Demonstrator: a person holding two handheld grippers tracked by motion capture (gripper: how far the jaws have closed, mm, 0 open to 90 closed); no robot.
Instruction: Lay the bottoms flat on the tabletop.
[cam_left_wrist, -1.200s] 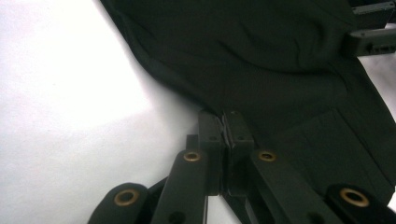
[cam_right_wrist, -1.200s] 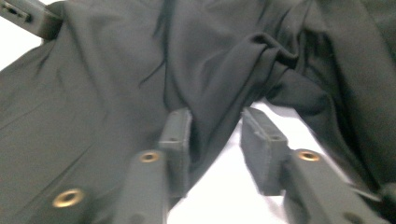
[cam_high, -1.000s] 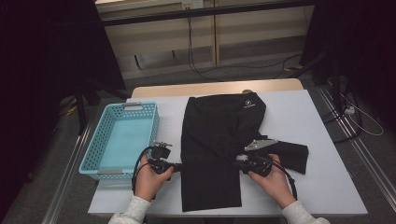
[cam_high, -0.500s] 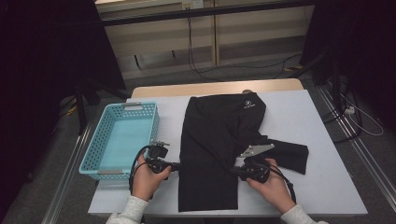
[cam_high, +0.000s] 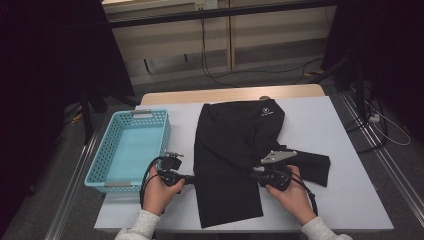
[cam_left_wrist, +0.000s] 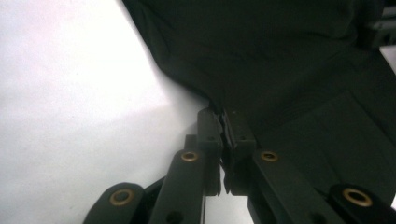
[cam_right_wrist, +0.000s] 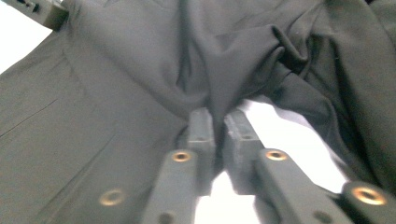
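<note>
A black garment (cam_high: 230, 145) lies spread on the white table (cam_high: 325, 120), with a small white logo near its far end. My left gripper (cam_high: 192, 178) lies low at the garment's left edge. In the left gripper view that gripper (cam_left_wrist: 222, 114) is shut on the hem of the cloth (cam_left_wrist: 280, 56). My right gripper (cam_high: 252, 175) sits at the garment's right edge, near a folded-out flap. In the right gripper view its jaws (cam_right_wrist: 218, 116) have just been opening a little, and a raised fold of the cloth (cam_right_wrist: 116, 93) is still pinched between the pads.
A light blue mesh basket (cam_high: 100, 170) stands on the table to the left of the garment, close to my left hand. Bare white table lies to the right of the garment. Beyond the far edge run floor rails and cables.
</note>
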